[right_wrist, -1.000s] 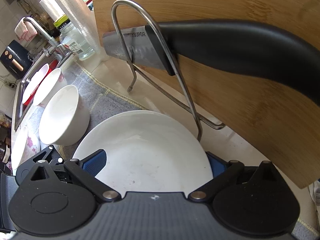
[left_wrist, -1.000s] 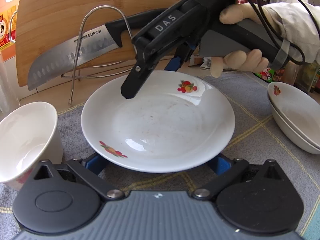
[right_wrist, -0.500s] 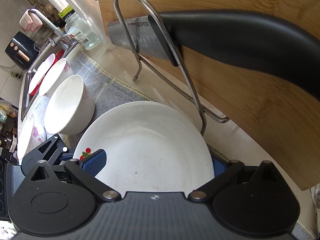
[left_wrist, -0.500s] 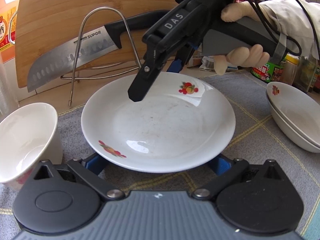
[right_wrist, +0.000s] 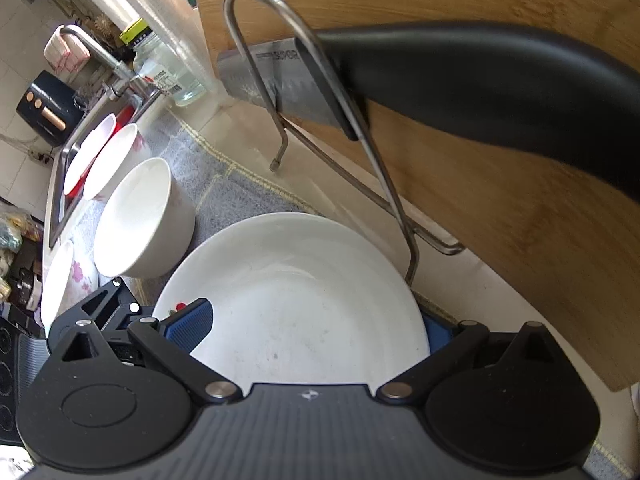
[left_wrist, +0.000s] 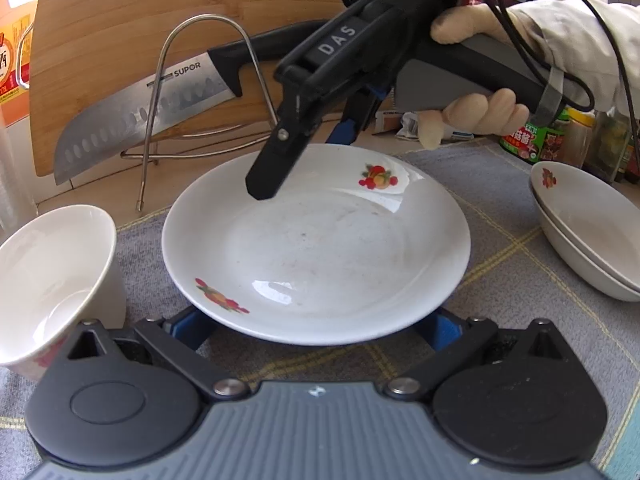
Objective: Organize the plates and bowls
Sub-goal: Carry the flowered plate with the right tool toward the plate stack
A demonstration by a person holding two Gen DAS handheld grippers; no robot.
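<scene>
A white plate (left_wrist: 320, 248) with fruit prints lies flat on a grey checked mat (left_wrist: 500, 280). My left gripper (left_wrist: 316, 326) is open, its blue pads (left_wrist: 188, 326) low at either side of the plate's near rim, the tips hidden under it. A gloved hand holds my right gripper (left_wrist: 302, 162) tilted down over the plate's far rim, open, one black finger above the plate's inner left. In the right wrist view the plate (right_wrist: 296, 300) fills the gap of the right gripper (right_wrist: 312, 326).
A deep white bowl (left_wrist: 48, 276) stands left of the plate. Two stacked bowls (left_wrist: 588, 232) sit at the right. Behind are a wire rack (left_wrist: 200, 80) holding a knife (left_wrist: 140, 116), a bamboo board (left_wrist: 120, 20) and jars (left_wrist: 536, 140). The sink (right_wrist: 64, 152) holds more dishes.
The right gripper has drifted to the right and a little higher over the plate's far rim. The plate, the bowls and the left gripper have stayed put.
</scene>
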